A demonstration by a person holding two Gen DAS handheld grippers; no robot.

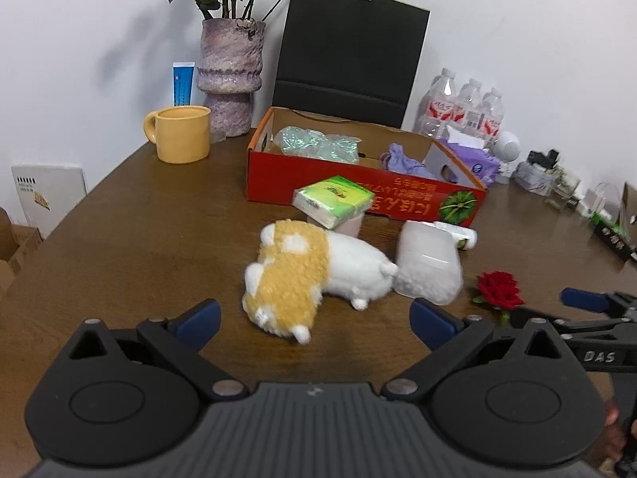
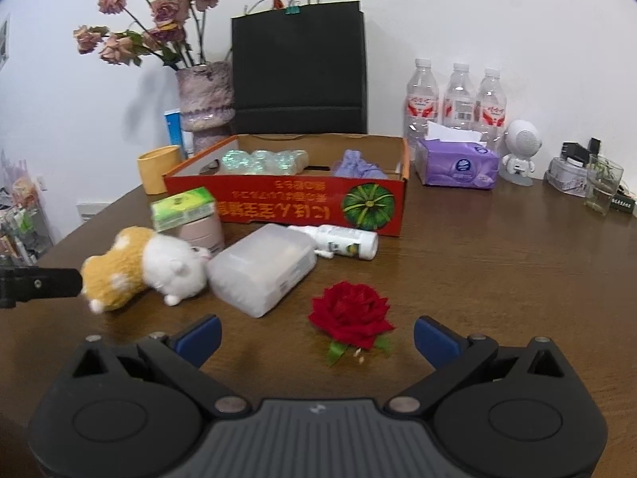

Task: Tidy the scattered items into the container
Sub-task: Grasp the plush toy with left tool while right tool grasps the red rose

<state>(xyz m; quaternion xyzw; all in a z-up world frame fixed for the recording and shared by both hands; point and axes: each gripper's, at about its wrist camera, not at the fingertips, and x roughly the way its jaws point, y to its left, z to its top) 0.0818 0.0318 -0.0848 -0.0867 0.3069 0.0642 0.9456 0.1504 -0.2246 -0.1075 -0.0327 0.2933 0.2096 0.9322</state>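
A red cardboard box [image 1: 358,195] [image 2: 278,203] stands open at the table's middle, holding bubble wrap [image 1: 314,145] and a purple cloth [image 1: 402,163]. In front of it lie a yellow-and-white plush toy [image 1: 302,279] [image 2: 151,267], a green tissue pack [image 1: 332,199] [image 2: 183,207] on a pink jar [image 2: 203,233], a clear plastic box [image 1: 430,263] [image 2: 262,269], a white bottle [image 2: 342,241] and a red rose [image 1: 499,288] [image 2: 350,312]. My left gripper [image 1: 314,322] is open, just before the plush toy. My right gripper [image 2: 316,336] is open, with the rose between its fingers.
At the back stand a yellow mug [image 1: 181,133], a vase of dried roses [image 1: 231,75], a black paper bag [image 1: 350,51], three water bottles [image 2: 458,95], a purple tissue pack [image 2: 458,163], a white robot figure [image 2: 519,151] and a glass [image 2: 603,187].
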